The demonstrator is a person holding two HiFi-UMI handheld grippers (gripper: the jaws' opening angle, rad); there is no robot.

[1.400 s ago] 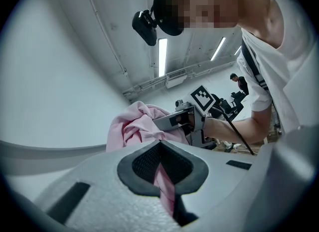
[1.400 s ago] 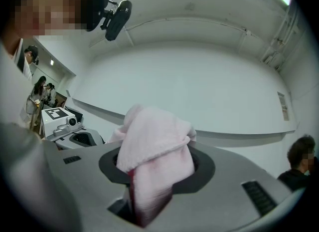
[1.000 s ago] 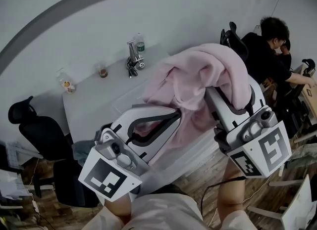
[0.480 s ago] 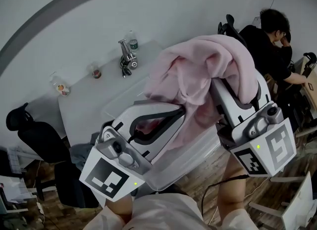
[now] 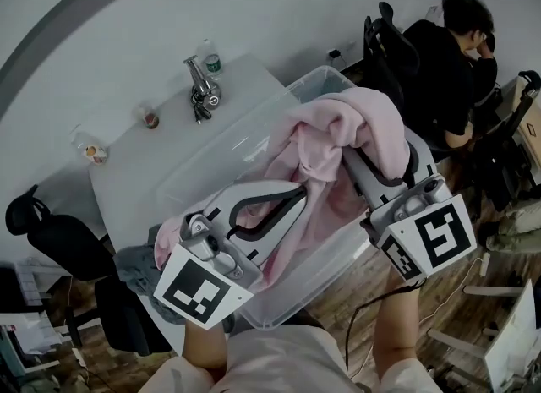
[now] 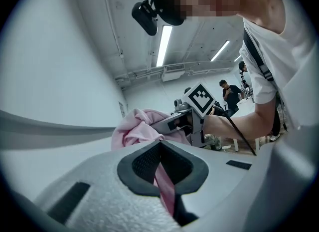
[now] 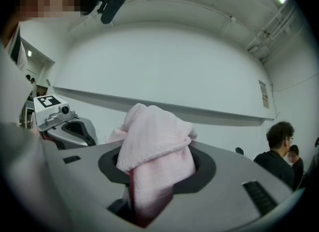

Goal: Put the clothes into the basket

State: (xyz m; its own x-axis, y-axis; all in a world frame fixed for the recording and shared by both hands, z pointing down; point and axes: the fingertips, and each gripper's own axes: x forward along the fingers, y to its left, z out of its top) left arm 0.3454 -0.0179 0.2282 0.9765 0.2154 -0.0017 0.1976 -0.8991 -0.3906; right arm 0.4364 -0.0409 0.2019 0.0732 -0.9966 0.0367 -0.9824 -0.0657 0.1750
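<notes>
The person holds a piece of soft pink clothing (image 5: 338, 129) up with both grippers. The left gripper (image 5: 297, 193) has its jaws almost together, and they pinch a thin strip of the pink cloth (image 6: 162, 176). The right gripper (image 5: 352, 158) has its jaws a little way apart, and they squeeze a thick bunch of the same cloth (image 7: 152, 171). More of it flops over the top of that gripper.

The pink clothing hangs right over the clear plastic bin (image 5: 314, 280), and its low part dips down inside the bin's walls. I cannot tell if it touches the bottom.

The bin sits beside a white table (image 5: 144, 180). A bottle (image 5: 210, 57) and a small cup (image 5: 150, 117) stand on the table, far from the grippers. Another person in black (image 5: 448, 70) sits off to the right.
</notes>
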